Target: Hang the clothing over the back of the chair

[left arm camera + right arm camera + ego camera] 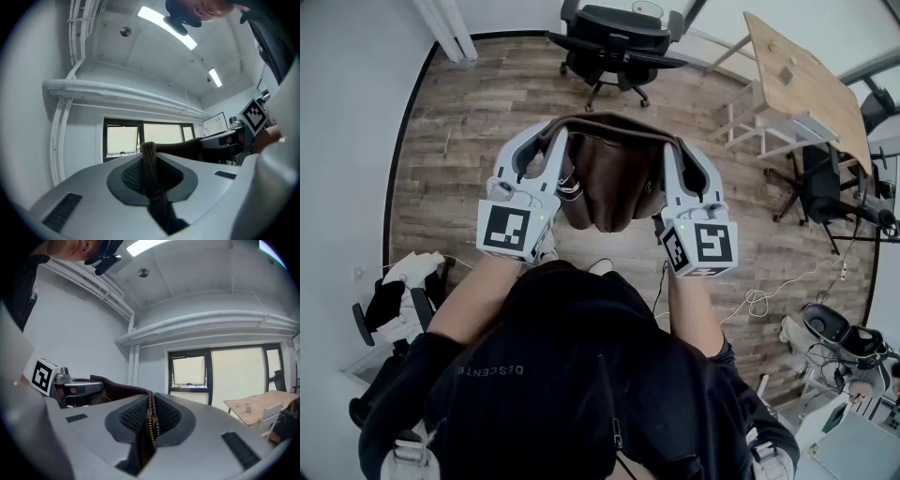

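My left gripper (546, 141) is nipped narrow on the brown jacket's (609, 187) ribbed edge, and my right gripper (677, 155) on its zipper edge. The jacket sags between them, well short of the black chair (614, 42). Such thin bites could slip on the way to the chair. I see no containers.

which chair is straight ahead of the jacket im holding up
The black office chair straight beyond the brown jacket; the chair by the wooden table sits off to the right.
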The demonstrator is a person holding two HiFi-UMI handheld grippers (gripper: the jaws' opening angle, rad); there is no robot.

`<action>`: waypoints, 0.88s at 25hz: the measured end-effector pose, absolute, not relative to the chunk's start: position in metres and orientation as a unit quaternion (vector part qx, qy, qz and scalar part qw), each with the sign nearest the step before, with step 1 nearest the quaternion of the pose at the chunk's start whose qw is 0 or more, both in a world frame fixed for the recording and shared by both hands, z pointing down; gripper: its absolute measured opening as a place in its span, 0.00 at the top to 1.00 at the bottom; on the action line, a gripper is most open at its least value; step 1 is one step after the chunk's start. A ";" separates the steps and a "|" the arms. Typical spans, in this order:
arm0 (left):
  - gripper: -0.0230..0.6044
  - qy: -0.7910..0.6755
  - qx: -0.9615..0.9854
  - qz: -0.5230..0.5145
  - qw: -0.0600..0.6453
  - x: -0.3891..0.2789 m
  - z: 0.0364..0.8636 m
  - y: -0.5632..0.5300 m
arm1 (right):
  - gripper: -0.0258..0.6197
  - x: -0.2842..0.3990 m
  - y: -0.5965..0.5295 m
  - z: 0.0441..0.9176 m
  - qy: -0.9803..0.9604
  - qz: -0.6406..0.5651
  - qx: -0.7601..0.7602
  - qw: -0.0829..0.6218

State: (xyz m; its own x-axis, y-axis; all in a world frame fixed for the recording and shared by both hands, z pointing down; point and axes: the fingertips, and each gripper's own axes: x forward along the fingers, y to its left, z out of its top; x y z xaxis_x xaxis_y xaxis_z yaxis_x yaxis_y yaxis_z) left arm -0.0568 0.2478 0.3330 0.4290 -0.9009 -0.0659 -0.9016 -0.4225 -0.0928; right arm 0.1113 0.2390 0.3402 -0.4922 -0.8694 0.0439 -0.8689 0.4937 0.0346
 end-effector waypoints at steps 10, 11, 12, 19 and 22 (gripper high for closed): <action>0.89 0.556 -0.830 0.014 0.047 -0.049 0.334 0.254 | 0.89 0.116 0.251 0.359 -0.867 0.010 0.498 0.024; 0.89 0.555 -0.830 0.014 0.051 -0.050 0.333 0.255 | 0.89 0.115 0.252 0.359 -0.868 0.015 0.496 0.019; 0.89 0.556 -0.829 0.013 0.056 -0.051 0.332 0.256 | 0.89 0.113 0.253 0.360 -0.869 0.018 0.493 0.015; 0.89 0.562 -0.823 0.004 0.077 -0.074 0.322 0.253 | 0.89 0.088 0.249 0.353 -0.879 0.009 0.477 0.010; 0.89 0.563 -0.823 0.003 0.075 -0.085 0.321 0.247 | 0.89 0.078 0.245 0.350 -0.881 0.007 0.473 0.014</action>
